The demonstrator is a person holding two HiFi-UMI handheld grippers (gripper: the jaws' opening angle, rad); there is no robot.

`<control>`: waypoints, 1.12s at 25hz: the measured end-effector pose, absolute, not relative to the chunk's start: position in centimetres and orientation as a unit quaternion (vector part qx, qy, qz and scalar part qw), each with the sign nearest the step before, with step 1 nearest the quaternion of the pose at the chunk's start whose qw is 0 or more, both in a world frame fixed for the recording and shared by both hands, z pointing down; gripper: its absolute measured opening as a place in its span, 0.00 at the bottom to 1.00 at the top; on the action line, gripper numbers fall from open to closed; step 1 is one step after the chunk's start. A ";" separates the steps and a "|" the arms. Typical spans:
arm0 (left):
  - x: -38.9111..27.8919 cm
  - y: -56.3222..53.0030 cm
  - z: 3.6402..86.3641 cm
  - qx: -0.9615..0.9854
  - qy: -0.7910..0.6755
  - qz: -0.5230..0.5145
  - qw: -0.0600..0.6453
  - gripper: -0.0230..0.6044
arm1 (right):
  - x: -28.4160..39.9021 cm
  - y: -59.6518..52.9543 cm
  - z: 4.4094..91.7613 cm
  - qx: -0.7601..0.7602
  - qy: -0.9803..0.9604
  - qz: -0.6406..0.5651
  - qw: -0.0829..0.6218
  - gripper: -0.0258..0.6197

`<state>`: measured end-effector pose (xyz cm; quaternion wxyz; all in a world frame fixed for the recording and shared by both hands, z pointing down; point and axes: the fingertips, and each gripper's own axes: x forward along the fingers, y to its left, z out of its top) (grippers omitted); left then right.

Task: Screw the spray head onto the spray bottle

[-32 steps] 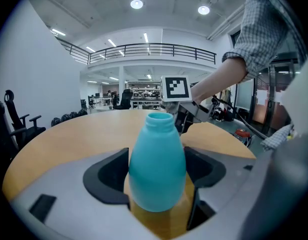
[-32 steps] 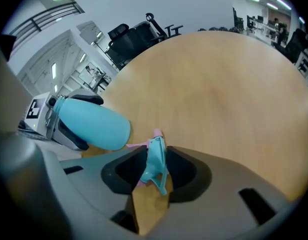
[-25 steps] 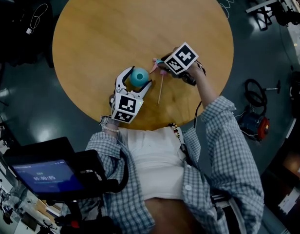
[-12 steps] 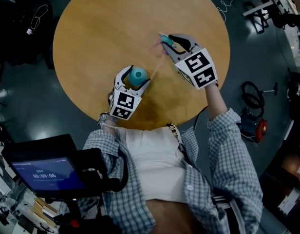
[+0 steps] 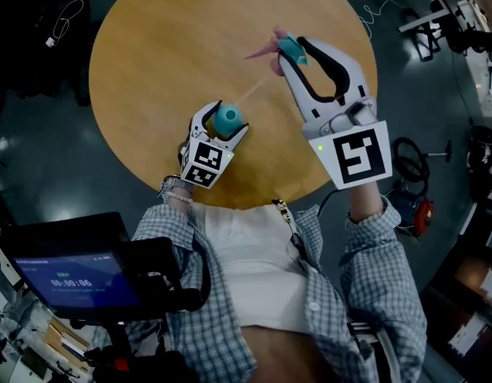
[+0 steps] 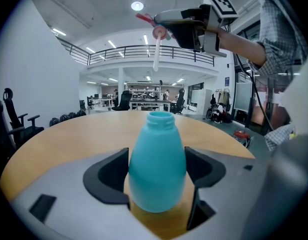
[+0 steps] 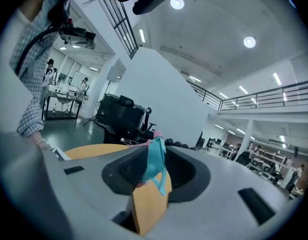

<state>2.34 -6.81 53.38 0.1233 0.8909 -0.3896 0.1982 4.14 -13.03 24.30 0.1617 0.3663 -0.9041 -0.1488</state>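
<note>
The teal bottle (image 5: 228,119) stands upright near the front edge of the round wooden table (image 5: 174,46), neck open. The left gripper (image 5: 222,126) has its jaws clamped on the bottle's sides. The spray head (image 5: 287,49), teal with a pink trigger, was down beside the bottle a second ago. It now rides high above the table, pinched between the jaws of the right gripper (image 5: 294,51), which has swung up and away. Its pale tube (image 5: 254,88) slants back down toward the bottle, and in the left gripper view the tube's end hangs clear above the open mouth, not yet inside. The lift appears to free the tube's full length so it can be fed into the neck, with the threading and screwing still to come. The table carries nothing else. Around it lie a dark glossy floor with loose cables, a red and blue machine (image 5: 414,202) to the right and a lit screen (image 5: 70,282) at lower left. The gripper views show a tall white hall with a railed balcony, ceiling lights, desks and office chairs.
</note>
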 end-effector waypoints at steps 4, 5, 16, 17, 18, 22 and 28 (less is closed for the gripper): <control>2.5 -6.8 53.4 0.891 -0.389 0.198 0.124 0.61 | 3.3 -11.5 25.0 0.357 -0.897 -0.188 0.179 0.21; 2.5 -6.9 53.4 0.891 -0.389 0.198 0.124 0.61 | 3.1 -11.3 25.5 0.354 -0.896 -0.194 0.185 0.21; 2.7 -6.9 53.4 0.893 -0.386 0.198 0.124 0.61 | 3.1 -11.1 29.3 0.363 -0.884 -0.209 0.208 0.21; 2.7 -6.8 53.4 0.893 -0.386 0.197 0.124 0.61 | 3.2 -11.1 29.4 0.363 -0.883 -0.210 0.213 0.21; 2.7 -6.8 53.4 0.893 -0.386 0.197 0.124 0.61 | 3.2 -11.0 29.6 0.362 -0.882 -0.210 0.217 0.21; 2.7 -6.8 53.3 0.893 -0.386 0.196 0.124 0.61 | 2.3 -9.9 30.6 0.344 -0.889 -0.202 0.227 0.21; 2.6 -6.7 53.4 0.893 -0.386 0.196 0.125 0.61 | -0.2 -7.2 33.8 0.314 -0.889 -0.243 0.229 0.21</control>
